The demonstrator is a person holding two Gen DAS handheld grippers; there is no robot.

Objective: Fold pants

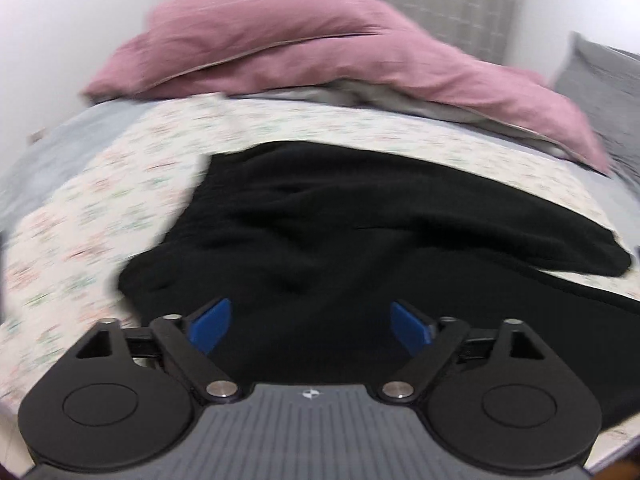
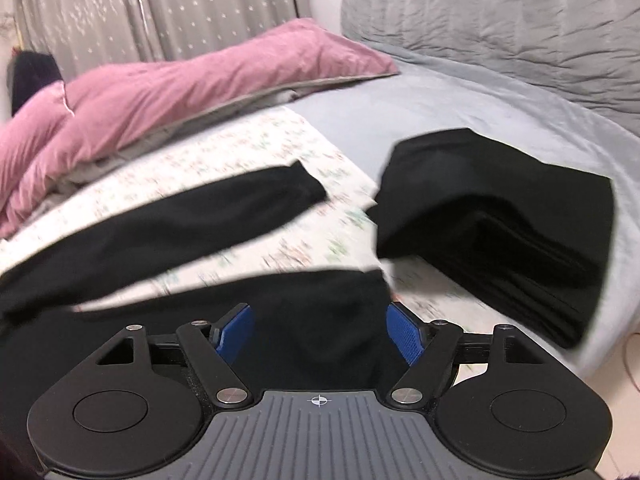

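Black pants (image 1: 320, 220) lie spread on a floral sheet (image 1: 80, 232) on the bed. In the left wrist view my left gripper (image 1: 311, 322) is open, its blue pads just above the waist end of the pants. In the right wrist view the two legs (image 2: 180, 216) stretch apart toward the right. My right gripper (image 2: 320, 330) is open over the end of the near leg (image 2: 320, 300), holding nothing.
A stack of folded black clothes (image 2: 500, 216) sits on the grey-blue bedsheet (image 2: 460, 100) to the right. A pink duvet (image 2: 180, 84) lies bunched along the far side, a grey quilt (image 2: 500, 20) at the back right. Curtains (image 2: 160, 4) hang behind.
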